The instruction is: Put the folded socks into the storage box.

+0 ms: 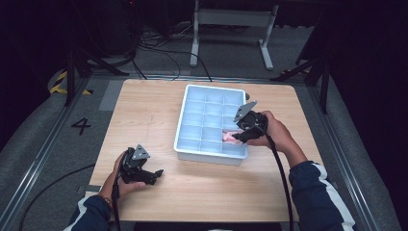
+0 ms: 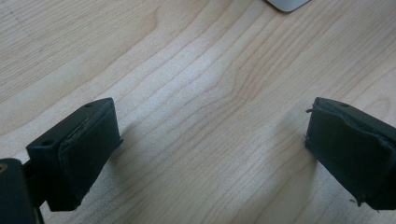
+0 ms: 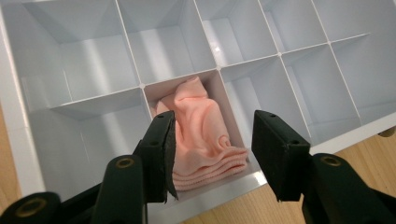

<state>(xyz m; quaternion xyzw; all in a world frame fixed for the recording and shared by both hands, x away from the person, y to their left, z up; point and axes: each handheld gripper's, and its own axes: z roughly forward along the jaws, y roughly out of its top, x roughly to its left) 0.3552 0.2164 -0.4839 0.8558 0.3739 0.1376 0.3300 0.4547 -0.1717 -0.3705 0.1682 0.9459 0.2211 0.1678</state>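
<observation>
A folded pink cloth lies in a compartment of the white divided tray, in the row next to its near right wall. In the right gripper view the cloth is bunched and partly folded inside that cell of the tray. My right gripper hovers over it, its jaws open on either side of the cloth and not pressing it. My left gripper rests low at the table's near left, open with only bare wood between its jaws.
The tray's other compartments hold nothing. The wooden table has free room left of and in front of the tray. A corner of the tray peeks in at the top of the left gripper view. Cables and stand legs lie on the floor beyond.
</observation>
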